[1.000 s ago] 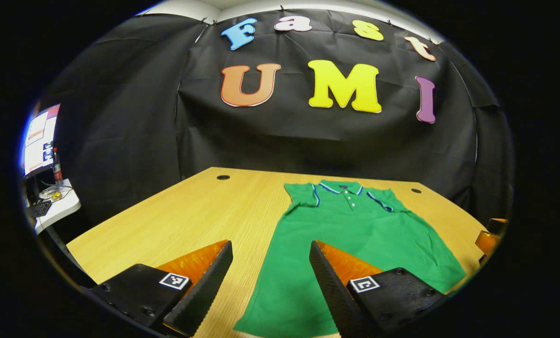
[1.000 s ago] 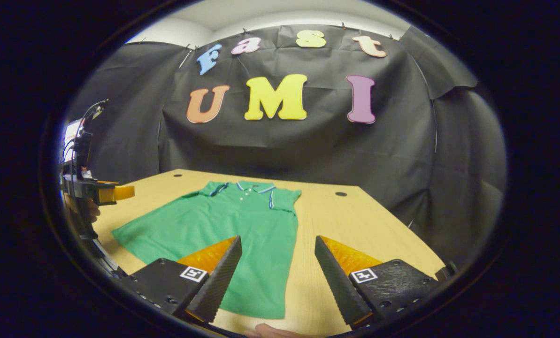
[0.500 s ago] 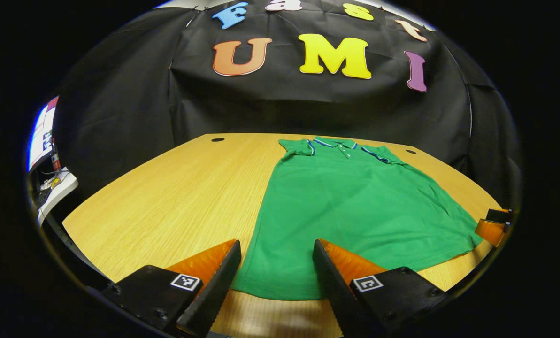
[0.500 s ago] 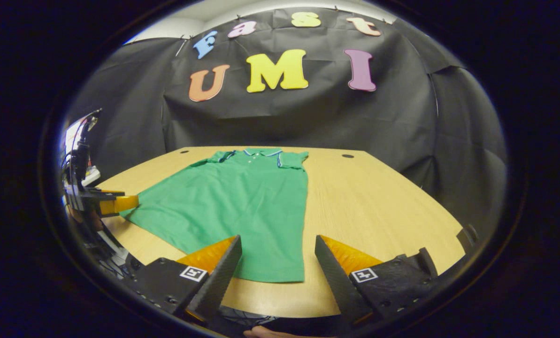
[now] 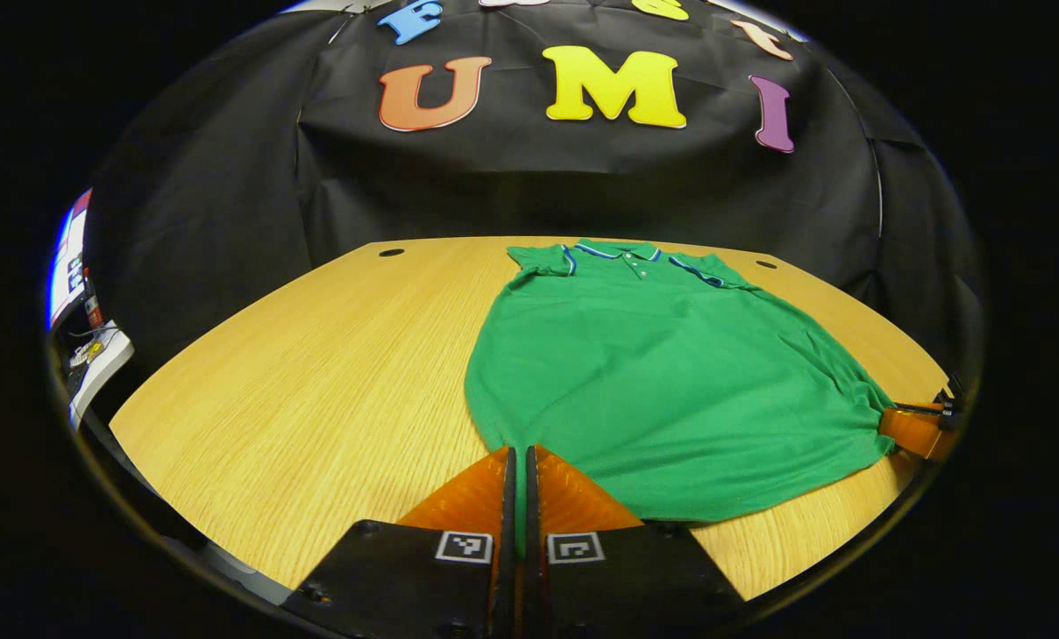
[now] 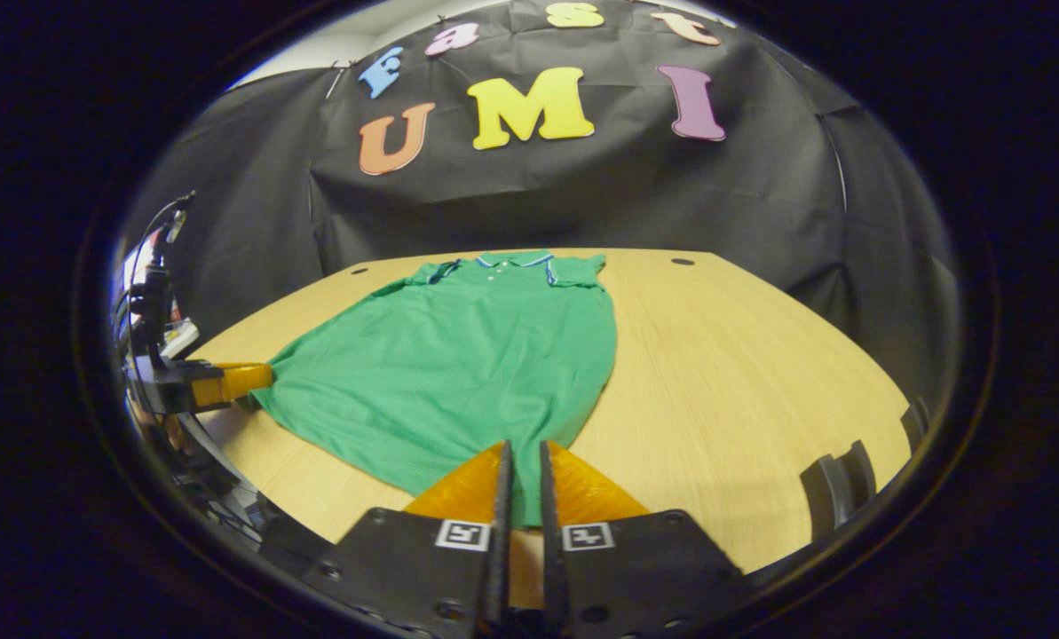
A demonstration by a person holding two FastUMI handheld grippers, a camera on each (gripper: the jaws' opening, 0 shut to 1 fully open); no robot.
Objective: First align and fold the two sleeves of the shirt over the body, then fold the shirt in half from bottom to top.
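Left gripper view first: the left gripper [image 5: 517, 466] is pinched down tight on the near left corner of the green short-sleeved polo shirt with the blue-and-white trimmed collar [image 5: 662, 373], with a sliver of green fabric seen between the two fingers. In the right gripper view the same thing is seen on the other side, so the right gripper [image 6: 525, 461] is clamped on the near right hem corner of the shirt [image 6: 458, 373]. The shirt is laid flat on the light wooden table [image 5: 316, 390], collar at the far end toward the booth wall, hem at the near edge.

The sleeves look like they're already tucked in over the body, since the sides are pretty straight up to the collar, though that can't be said for sure from here. So the bottom-to-top fold seems to be the step in hand, with both corners gripped.

Next, both corners probably need to be lifted together and carried evenly toward the collar, kept level so the hem isn't skewed or bunched.
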